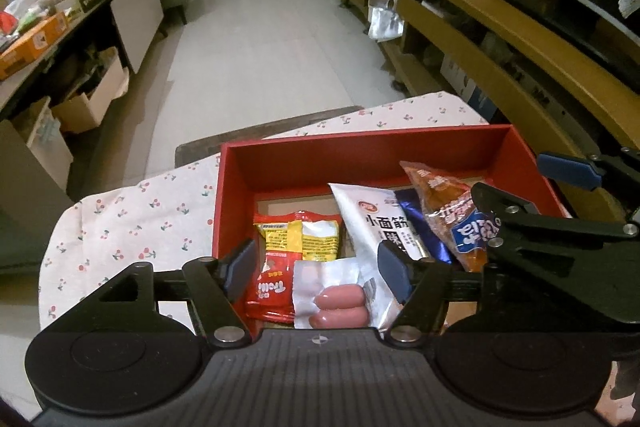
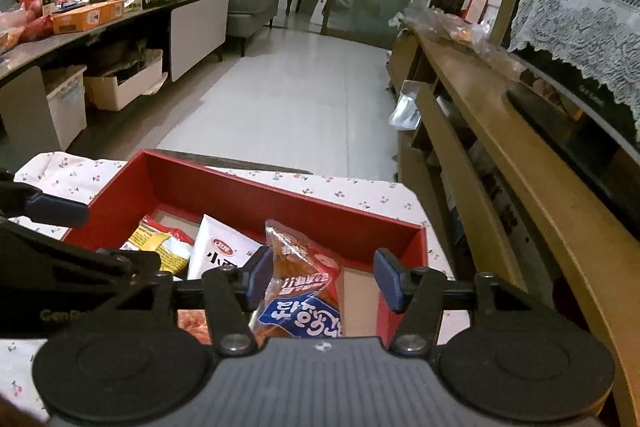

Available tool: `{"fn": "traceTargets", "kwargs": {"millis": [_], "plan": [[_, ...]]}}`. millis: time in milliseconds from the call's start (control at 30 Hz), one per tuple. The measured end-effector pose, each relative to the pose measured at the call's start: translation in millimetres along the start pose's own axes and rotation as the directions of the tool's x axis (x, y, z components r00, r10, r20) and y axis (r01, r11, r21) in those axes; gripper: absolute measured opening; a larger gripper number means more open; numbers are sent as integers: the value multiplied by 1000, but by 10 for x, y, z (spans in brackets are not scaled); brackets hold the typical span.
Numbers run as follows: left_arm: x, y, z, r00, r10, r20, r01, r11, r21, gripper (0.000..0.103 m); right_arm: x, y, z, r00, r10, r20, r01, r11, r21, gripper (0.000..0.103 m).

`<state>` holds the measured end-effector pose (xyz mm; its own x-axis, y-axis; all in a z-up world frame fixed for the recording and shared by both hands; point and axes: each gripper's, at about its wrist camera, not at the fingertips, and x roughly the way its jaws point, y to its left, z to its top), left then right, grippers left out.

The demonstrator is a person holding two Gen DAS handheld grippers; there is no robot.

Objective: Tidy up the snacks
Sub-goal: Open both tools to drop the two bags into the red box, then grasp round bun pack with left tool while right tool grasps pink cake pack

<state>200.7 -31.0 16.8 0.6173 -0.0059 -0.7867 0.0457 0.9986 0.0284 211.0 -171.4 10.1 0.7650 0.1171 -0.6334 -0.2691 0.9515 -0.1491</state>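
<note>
- Snacks lie in a red box point(image 1: 516, 163) that stands on a cherry-print cloth point(image 1: 132, 219) over the surface.
- Left gripper point(image 1: 316, 269) hovers over the near left part of the box, its blue-padded fingers point(image 1: 240, 267) spread wide and holding nothing; the sausage pack lies below the gap between them.
- Right gripper point(image 2: 324, 277) hovers over the near right part of the box, fingers point(image 2: 386, 279) also wide; the orange packet lies under the gap, touching the left pad or just beside it, I cannot tell which.
- Red packet point(image 1: 266, 293) at the near left reads "Trolli", upside down.
- Yellow-and-red packet point(image 1: 300, 239) lies just beyond it; its print is too small to read.
- Clear pack of pink sausages point(image 1: 340, 307) overlaps the red packet's right edge.
- White pouch point(image 1: 376, 223) in the middle bears the black characters "小面筋" and a red oval logo.
- Dark blue wrapper point(image 1: 424, 231) shows between the white pouch and the orange packet.
- Orange packet point(image 2: 304, 283) with a blue label in white script lies tilted at the right; its writing is inverted and not legible.
</note>
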Motion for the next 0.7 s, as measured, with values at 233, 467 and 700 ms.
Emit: {"fn": "traceTargets", "kwargs": {"millis": [233,467,700], "plan": [[-176,-47,-68,999,-24,22,24,1000,6,74,-220,-17,-35,999,-23,29,23,1000,-4,75],[-276,-133,-210,996,-90,7,90,996,6,78,-427,-150,-191,999,-30,16,30,999,30,78],[-351,-331,-499,987,-151,-51,153,987,47,80,-627,-349,-463,999,-26,-34,29,996,87,81]]}}
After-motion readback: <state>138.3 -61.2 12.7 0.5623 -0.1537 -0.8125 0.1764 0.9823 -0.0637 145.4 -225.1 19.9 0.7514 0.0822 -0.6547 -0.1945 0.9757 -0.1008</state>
